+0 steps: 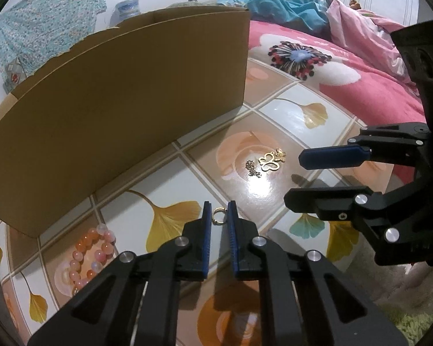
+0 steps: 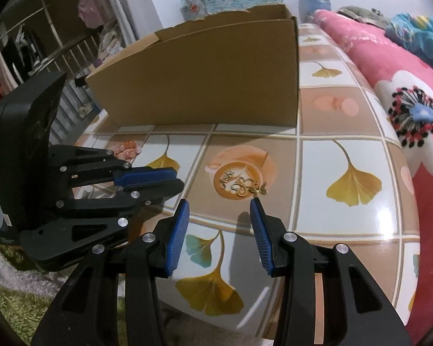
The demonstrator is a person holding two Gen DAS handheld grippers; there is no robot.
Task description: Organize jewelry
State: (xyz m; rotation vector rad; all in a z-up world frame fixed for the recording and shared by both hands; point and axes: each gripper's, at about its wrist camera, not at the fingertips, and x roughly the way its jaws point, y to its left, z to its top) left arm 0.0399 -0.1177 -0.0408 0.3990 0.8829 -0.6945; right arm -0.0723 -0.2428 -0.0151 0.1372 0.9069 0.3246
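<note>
Bracelet (image 1: 91, 255), pink beads, lay at 8 o'clock on the table (image 1: 291, 109), near the box's (image 1: 124, 109) foot; untouched. Box stood at 10 o'clock, open-topped; inside hidden, so nothing could be counted as stowed. Left gripper (image 1: 219, 216) at 6 o'clock: pads nearly together, a small gold ring (image 1: 218, 216) between the tips; pinched or merely framed, could not tell. Butterfly pendant (image 1: 271, 160) and chain (image 1: 252, 168) lay just right of centre, loose on the table. Right gripper (image 1: 294, 177) at 3 o'clock, spread, empty, near the pendant. Judged early: three pieces out, none seen put away.
</note>
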